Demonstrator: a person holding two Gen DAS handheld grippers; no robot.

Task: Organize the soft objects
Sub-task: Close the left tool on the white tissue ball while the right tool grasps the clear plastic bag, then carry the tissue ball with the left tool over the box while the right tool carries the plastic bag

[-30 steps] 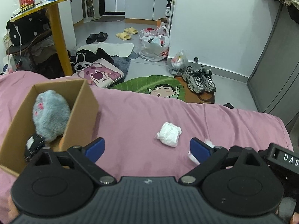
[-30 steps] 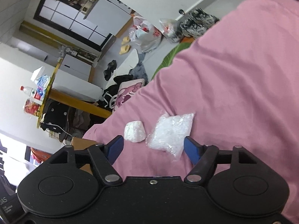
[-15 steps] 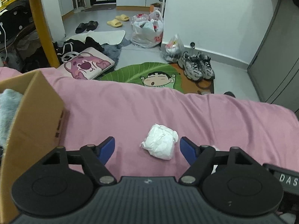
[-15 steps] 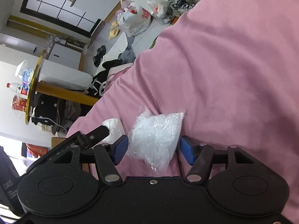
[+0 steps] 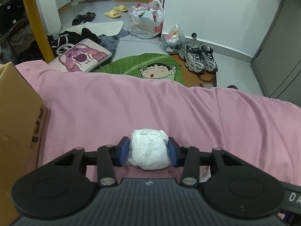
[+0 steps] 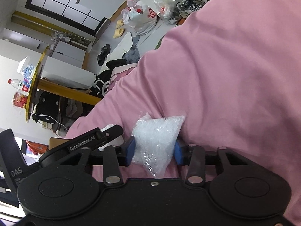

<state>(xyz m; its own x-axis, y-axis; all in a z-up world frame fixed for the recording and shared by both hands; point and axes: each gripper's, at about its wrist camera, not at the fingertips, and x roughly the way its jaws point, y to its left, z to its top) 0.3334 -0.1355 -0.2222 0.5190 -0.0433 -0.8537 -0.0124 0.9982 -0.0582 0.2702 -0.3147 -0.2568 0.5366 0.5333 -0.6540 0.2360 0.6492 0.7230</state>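
Note:
My left gripper (image 5: 148, 153) is shut on a crumpled white wad (image 5: 148, 148) that rests on the pink bedcover (image 5: 169, 105); both blue pads press its sides. My right gripper (image 6: 153, 151) is shut on a clear bag of white pellets (image 6: 157, 137), also on the pink bedcover (image 6: 235, 75). The left gripper's body (image 6: 88, 141) shows at the left of the right wrist view, close beside the right gripper. A cardboard box (image 5: 17, 124) stands at the left edge of the left wrist view; its inside is hidden.
Beyond the bed's far edge the floor holds a green leaf mat (image 5: 150, 66), a pink bear cushion (image 5: 82, 56), sneakers (image 5: 199, 56), plastic bags (image 5: 146, 22) and slippers. A yellow table leg (image 5: 35, 22) stands at the left. A grey cabinet (image 5: 278, 47) is at the right.
Both grippers moved forward over their objects and closed. The left one now grips the white wad, the right one the pellet bag. The box has slid toward the left edge of view.

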